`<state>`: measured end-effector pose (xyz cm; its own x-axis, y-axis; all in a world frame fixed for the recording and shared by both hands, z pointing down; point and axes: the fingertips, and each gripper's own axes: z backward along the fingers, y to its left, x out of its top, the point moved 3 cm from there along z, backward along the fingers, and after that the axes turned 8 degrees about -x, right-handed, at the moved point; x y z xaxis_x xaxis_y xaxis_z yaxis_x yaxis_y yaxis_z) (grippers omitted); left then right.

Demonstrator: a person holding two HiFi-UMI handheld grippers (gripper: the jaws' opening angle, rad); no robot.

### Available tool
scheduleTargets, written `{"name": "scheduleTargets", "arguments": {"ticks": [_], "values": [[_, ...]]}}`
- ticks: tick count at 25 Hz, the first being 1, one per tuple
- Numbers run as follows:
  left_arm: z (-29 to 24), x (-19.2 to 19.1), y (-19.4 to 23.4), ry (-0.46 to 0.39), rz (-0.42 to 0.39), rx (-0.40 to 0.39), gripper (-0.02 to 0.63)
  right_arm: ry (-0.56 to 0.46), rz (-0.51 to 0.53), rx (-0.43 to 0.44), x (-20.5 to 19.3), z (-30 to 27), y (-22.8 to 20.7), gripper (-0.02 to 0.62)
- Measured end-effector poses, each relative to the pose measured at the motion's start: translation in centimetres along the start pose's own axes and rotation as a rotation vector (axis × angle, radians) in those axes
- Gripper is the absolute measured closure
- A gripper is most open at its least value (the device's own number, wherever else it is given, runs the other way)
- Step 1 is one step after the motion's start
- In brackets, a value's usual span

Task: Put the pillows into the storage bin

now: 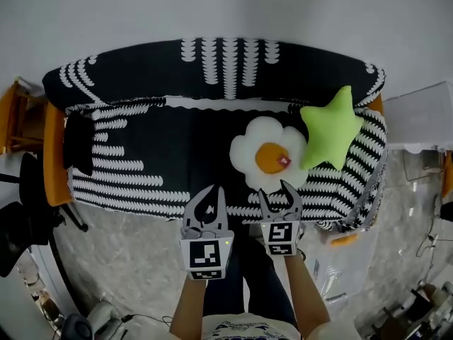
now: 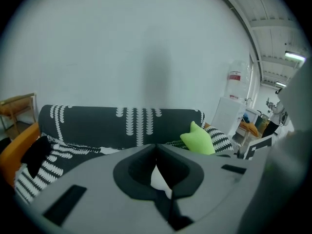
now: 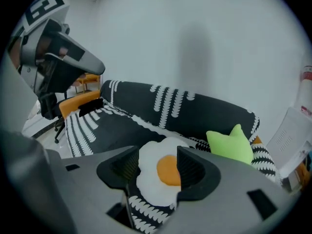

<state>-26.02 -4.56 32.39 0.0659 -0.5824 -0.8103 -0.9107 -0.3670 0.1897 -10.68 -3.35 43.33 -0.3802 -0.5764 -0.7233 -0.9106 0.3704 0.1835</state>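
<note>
A fried-egg pillow [image 1: 269, 156] lies on the seat of a black-and-white patterned sofa [image 1: 156, 154]. A green star pillow [image 1: 331, 129] leans on the sofa's right arm beside it. My right gripper [image 1: 274, 190] hovers just in front of the egg pillow [image 3: 161, 172], open, and the pillow shows between its jaws without touching them. My left gripper [image 1: 212, 190] hangs beside it over the sofa's front edge, jaw tips together and empty. A sliver of the white pillow [image 2: 158, 179] and the star pillow [image 2: 197, 140] appear in the left gripper view [image 2: 156, 146]. No storage bin is clearly in view.
A black item [image 1: 78, 144] lies at the sofa's left end, next to an orange chair [image 1: 53, 154]. A white cabinet [image 1: 425, 115] stands right of the sofa. Clear plastic [image 1: 333, 271] sits on the stone floor at the right; chair legs and clutter stand at the left.
</note>
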Motion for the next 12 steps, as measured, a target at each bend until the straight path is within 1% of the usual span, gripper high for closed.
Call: {"name": "scheduleTargets", "arguments": {"ticks": [3, 7, 10, 12], "values": [[-1.5, -2.3, 0.9, 0.027, 0.015, -0.009, 0.592, 0.060, 0.045, 0.013, -2.9, -2.8, 1.3, 0.328], [-2.9, -5.2, 1.8, 0.068, 0.022, -0.023, 0.592, 0.164, 0.102, 0.054, -7.4, -5.7, 3.4, 0.310], [-3.8, -7.1, 2.7, 0.077, 0.030, -0.025, 0.592, 0.200, 0.150, 0.063, -10.0, -7.9, 4.6, 0.287], [-4.1, -8.5, 3.1, 0.097, 0.043, -0.032, 0.592, 0.230, 0.172, 0.063, -11.7, -8.8, 5.4, 0.268]]}}
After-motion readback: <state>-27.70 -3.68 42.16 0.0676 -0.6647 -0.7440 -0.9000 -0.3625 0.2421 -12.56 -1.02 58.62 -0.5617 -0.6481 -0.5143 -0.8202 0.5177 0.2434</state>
